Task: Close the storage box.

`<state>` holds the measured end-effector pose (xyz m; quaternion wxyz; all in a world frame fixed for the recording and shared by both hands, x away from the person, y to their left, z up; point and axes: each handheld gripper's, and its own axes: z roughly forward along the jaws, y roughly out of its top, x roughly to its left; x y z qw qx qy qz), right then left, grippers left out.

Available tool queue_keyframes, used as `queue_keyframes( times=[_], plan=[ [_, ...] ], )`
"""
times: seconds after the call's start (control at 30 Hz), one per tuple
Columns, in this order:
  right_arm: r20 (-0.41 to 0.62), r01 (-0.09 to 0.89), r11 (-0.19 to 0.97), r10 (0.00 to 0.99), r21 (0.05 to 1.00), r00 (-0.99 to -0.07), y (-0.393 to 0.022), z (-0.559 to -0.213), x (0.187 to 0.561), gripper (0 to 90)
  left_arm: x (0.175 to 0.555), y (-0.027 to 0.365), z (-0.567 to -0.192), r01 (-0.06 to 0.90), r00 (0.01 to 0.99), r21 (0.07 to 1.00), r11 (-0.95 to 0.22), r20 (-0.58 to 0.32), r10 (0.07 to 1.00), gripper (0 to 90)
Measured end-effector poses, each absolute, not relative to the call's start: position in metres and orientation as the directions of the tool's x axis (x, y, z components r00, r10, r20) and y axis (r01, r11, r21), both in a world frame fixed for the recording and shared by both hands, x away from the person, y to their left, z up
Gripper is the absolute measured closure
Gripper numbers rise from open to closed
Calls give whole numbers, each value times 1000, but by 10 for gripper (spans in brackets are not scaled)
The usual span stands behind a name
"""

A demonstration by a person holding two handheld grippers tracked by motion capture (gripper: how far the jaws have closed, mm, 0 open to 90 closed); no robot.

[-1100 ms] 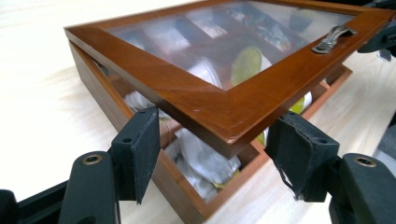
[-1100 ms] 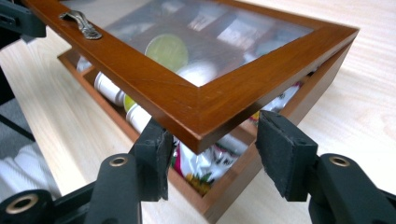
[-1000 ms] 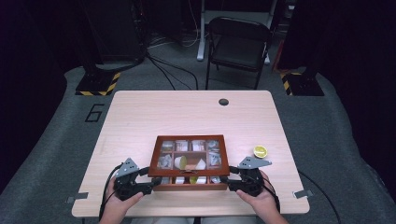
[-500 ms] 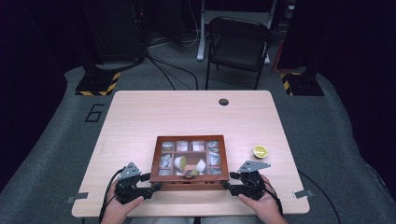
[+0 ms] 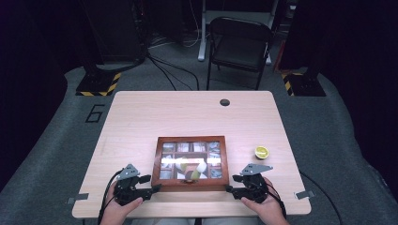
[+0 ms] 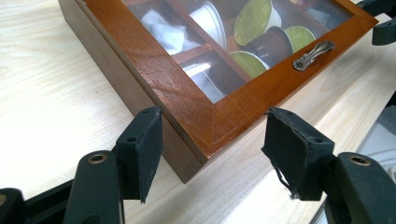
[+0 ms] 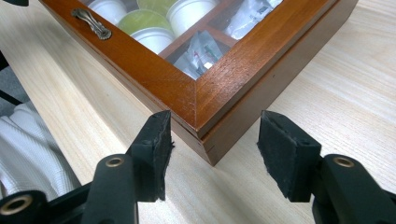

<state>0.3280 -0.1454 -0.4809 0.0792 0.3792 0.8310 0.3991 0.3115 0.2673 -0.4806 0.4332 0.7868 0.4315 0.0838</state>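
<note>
My left tool point(image 5: 152, 189) straddles the near left corner of the wooden box point(image 5: 191, 142) on the worktop point(image 5: 141, 117), jaws apart around it, 1 pad touching its side. Behind its glass lid lie green and white capsules point(image 6: 252, 21) and packets. My right tool point(image 5: 231, 189), jaws just opening, brackets the near right corner without gripping. The box has come nearer me than before. A lemon half point(image 5: 261, 152) sits right.

This looks like a lab or recording studio rather than a home. A light wooden table point(image 5: 187, 117) stands on grey carpet point(image 5: 338, 140) marked with a taped number six point(image 5: 95, 113) at centre left. Dark curtains close off both sides. At the top, a black folding chair point(image 5: 239, 44), loose cables point(image 5: 173, 70) and yellow-black hazard-striped stand bases point(image 5: 98, 84) fill the floor.
</note>
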Motion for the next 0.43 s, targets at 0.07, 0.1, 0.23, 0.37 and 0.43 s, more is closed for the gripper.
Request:
queue_keyframes(
  times=[0.07, 0.1, 0.23, 0.37, 0.43],
  plan=[
    [181, 569, 382, 694, 728, -697, -147, -480, 327, 435, 312, 270, -479, 605, 616, 753, -258, -238, 751, 370],
    [182, 565, 377, 692, 734, -698, -149, -479, 326, 431, 312, 270, -479, 605, 618, 752, -261, -237, 750, 367],
    [193, 571, 352, 703, 742, -684, -155, -476, 322, 421, 310, 273, -478, 600, 610, 759, -253, -229, 758, 347],
    [181, 575, 356, 716, 736, -675, -159, -478, 321, 412, 306, 276, -477, 591, 611, 766, -252, -221, 760, 342],
    [182, 570, 362, 707, 737, -683, -158, -479, 322, 410, 304, 277, -477, 595, 608, 764, -250, -223, 762, 342]
  ],
)
